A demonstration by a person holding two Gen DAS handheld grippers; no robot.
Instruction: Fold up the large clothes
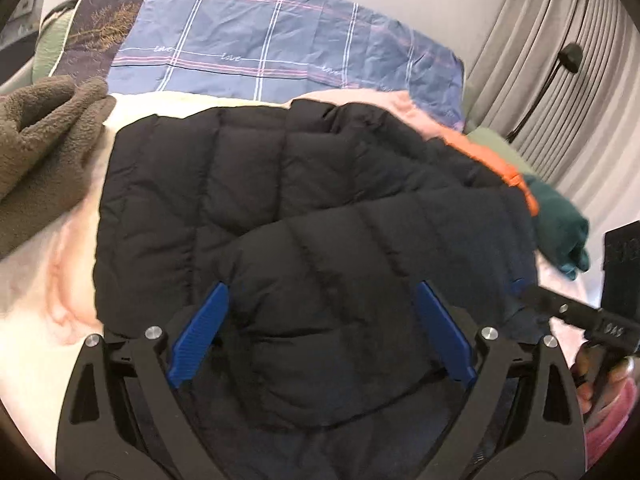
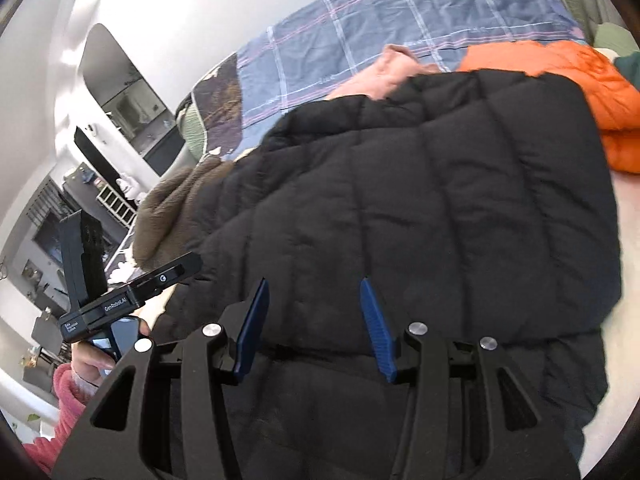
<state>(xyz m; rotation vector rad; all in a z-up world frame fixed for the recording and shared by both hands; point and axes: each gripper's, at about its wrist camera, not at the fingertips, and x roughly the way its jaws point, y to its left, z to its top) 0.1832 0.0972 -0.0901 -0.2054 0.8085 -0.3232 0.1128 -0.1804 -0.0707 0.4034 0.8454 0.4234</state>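
A black quilted puffer jacket (image 1: pixel 280 208) lies spread on the bed, with a folded-over part near me; it also fills the right wrist view (image 2: pixel 420 208). My left gripper (image 1: pixel 322 292) is open, its blue fingers (image 1: pixel 200 332) wide apart just above the jacket's near fold. My right gripper (image 2: pixel 314 286) is open above the jacket's near edge, nothing between its blue fingers (image 2: pixel 378 332). The right gripper's body shows at the right edge of the left wrist view (image 1: pixel 576 316), and the left gripper's body at the left of the right wrist view (image 2: pixel 132 296).
A brown fleece garment (image 1: pixel 44 144) lies left of the jacket. An orange puffer (image 2: pixel 580 92), a pink garment (image 2: pixel 384 76) and a teal garment (image 1: pixel 560 228) lie at its far and right sides. A blue plaid duvet (image 1: pixel 280 40) covers the far bed. Grey curtains (image 1: pixel 560 60) hang at the right.
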